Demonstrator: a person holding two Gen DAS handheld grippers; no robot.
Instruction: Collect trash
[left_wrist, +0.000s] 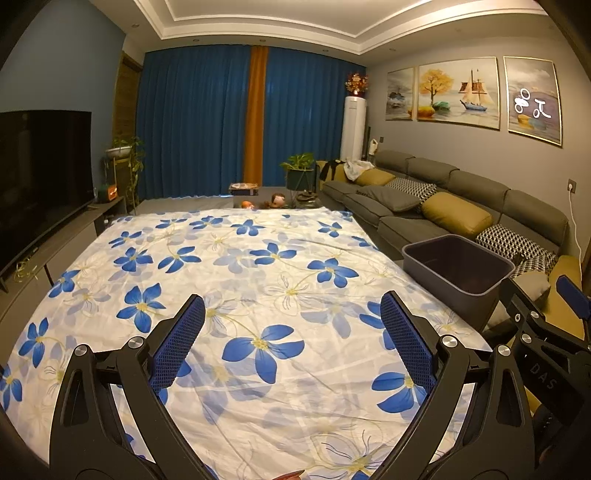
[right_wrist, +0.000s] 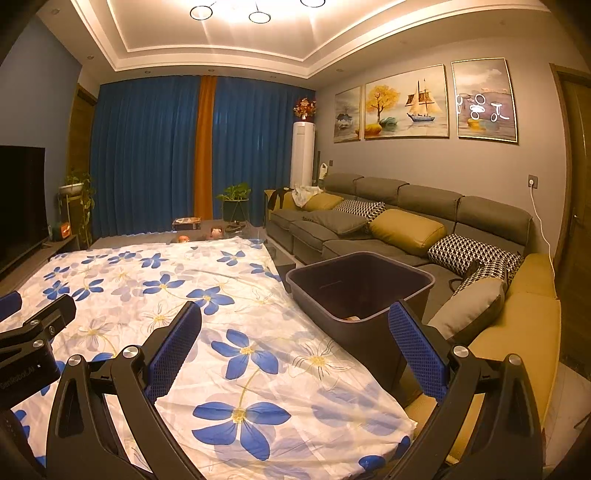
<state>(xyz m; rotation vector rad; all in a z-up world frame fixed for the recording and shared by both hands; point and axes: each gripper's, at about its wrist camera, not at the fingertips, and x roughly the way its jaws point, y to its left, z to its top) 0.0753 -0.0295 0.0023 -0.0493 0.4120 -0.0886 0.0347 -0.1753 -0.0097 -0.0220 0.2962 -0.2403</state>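
A dark grey plastic bin stands beside the right edge of the table, which is covered with a white cloth with blue flowers. In the right wrist view the bin shows something pale at its bottom. My left gripper is open and empty above the near part of the cloth. My right gripper is open and empty over the cloth's right edge, just short of the bin. A small reddish scrap shows at the bottom edge of the left wrist view.
A grey sofa with yellow and patterned cushions runs along the right wall behind the bin. A TV on a low cabinet stands on the left. Blue curtains, plants and a small far table lie beyond the cloth.
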